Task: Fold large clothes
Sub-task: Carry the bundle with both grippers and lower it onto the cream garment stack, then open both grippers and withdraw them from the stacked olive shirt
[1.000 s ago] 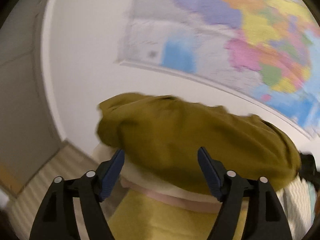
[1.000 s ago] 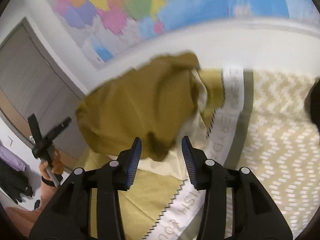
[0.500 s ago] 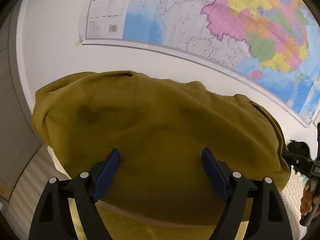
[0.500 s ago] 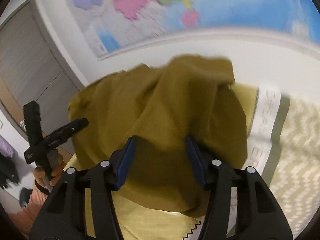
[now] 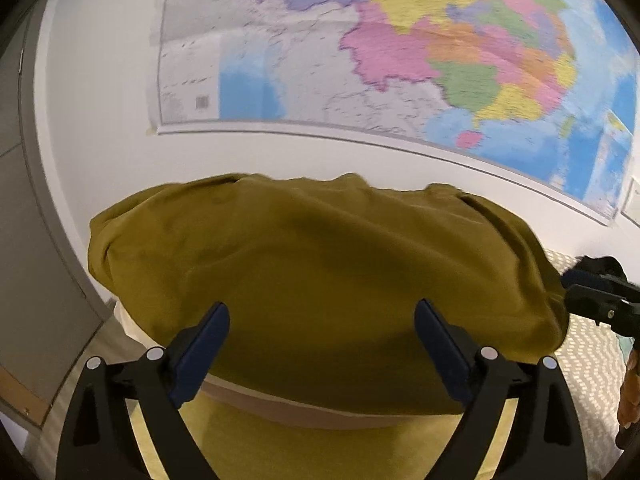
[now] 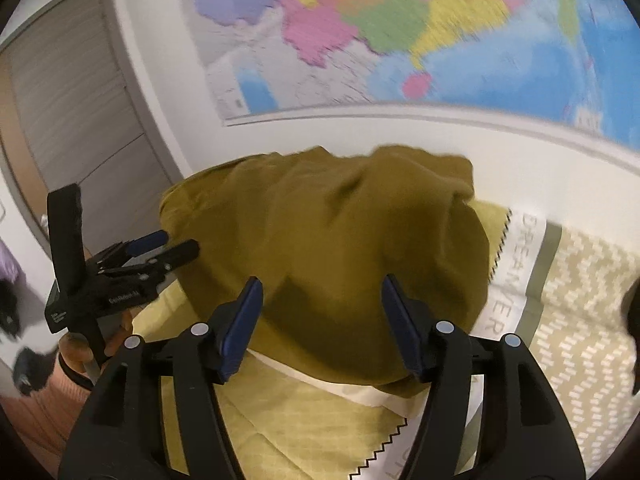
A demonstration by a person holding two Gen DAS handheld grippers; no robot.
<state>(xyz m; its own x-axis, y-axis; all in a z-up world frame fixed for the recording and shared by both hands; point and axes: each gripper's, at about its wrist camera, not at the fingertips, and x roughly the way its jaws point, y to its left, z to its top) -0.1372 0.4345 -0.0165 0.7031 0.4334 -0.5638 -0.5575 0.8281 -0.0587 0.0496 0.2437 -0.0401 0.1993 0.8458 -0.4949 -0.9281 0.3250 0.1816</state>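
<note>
Behind everything, a coloured wall map [image 5: 400, 48] is hung on the white wall. At left, the left gripper [image 5: 322, 332] is seen with its fingers spread apart, nothing clasped. An olive garment [image 5: 320, 280] is heaped on the bed [image 6: 580, 320], over a yellow sheet [image 6: 280, 420]. At right, the right gripper [image 6: 322, 312] is likewise held spread, released.

Garment [image 5: 320, 280] heap blocks fwd path of both grippers; wall [image 5: 100, 80] close behind; bed [image 6: 580, 320] free to right.
</note>
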